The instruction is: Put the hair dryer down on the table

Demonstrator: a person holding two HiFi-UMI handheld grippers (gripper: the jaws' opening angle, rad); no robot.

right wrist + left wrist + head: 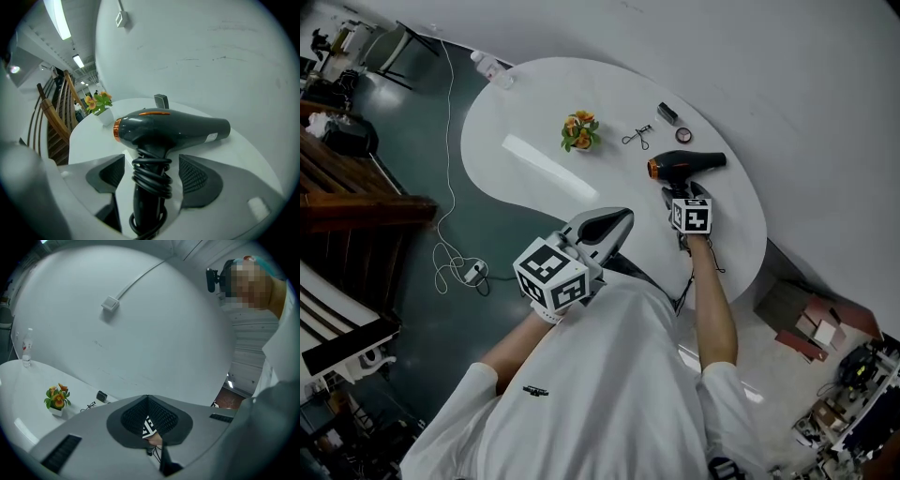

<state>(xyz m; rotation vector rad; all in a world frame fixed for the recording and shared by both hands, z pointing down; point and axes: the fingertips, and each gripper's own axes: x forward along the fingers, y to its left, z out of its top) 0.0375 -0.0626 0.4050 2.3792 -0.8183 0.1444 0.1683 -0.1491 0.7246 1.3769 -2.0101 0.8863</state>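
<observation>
A dark grey hair dryer (684, 166) with an orange ring lies on the white table (534, 103), barrel to the right. Its handle (149, 187), wrapped in black cord, points back between the jaws of my right gripper (684, 195). In the right gripper view the hair dryer (168, 126) fills the middle, and the right gripper (152, 173) stands open, with a gap on each side between the pads and the handle. My left gripper (623, 217) hangs near the table's front edge, jaw tips together, holding nothing; the left gripper (147, 399) looks towards the wall.
A small pot of orange flowers (579, 131) stands mid-table. An eyelash curler (638, 137) and two small dark cosmetic items (667, 113) lie behind the dryer. A plastic bottle (492, 70) stands at the far end. A white cable (450, 253) trails over the floor at the left.
</observation>
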